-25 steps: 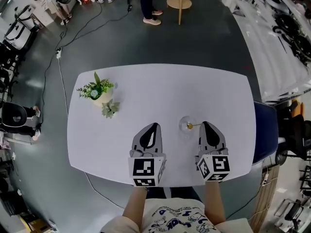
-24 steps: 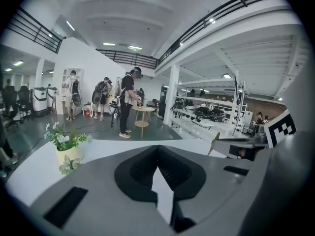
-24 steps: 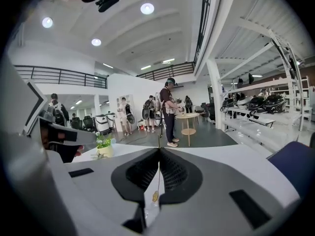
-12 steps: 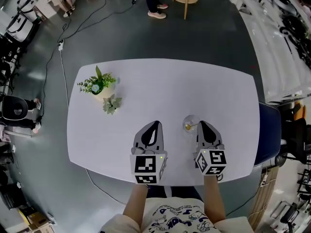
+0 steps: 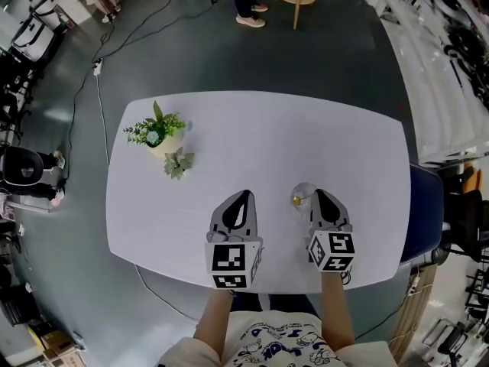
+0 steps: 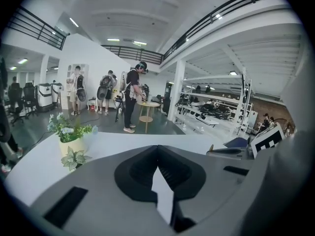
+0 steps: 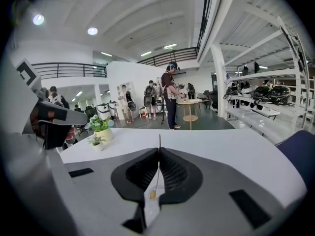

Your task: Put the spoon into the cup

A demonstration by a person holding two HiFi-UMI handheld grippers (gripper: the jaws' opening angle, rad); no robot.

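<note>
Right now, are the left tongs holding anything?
No, the left tongs are shut tip to tip with nothing between them.

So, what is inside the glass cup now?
The gold end of the spoon seems to sit within the cup, held by the shut right gripper. The gripper covers the handle; nothing else is visible inside.

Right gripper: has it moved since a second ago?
Yes. The right gripper, shut on the spoon, has sunk toward the table and drawn closer to the cup.
</note>
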